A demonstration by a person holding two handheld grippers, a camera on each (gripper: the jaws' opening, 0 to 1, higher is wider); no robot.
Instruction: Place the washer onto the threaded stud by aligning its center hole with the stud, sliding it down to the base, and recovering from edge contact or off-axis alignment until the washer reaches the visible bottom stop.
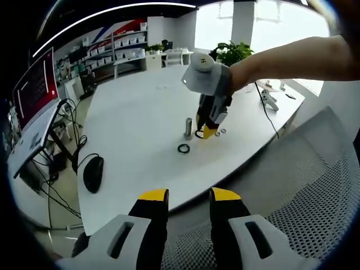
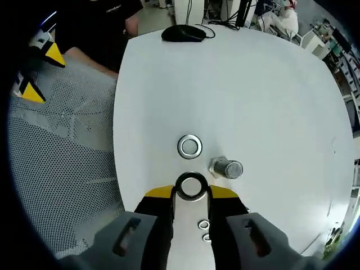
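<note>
Right gripper [image 2: 191,194] clamped on a washer [image 2: 191,186], just beside the stud [image 2: 226,168]. Left gripper [image 1: 189,198] open, well back over a mesh chair [image 1: 315,185].

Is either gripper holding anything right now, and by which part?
The right gripper pinches a flat silver metal washer by opposite sides of its outer rim. The left gripper is open and holds nothing.

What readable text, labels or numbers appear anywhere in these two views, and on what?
None can be read.
Monitor: red screen with lines of text, too small and blurred to read.
Washers, stud, table, both grippers: no markings visible.
</note>
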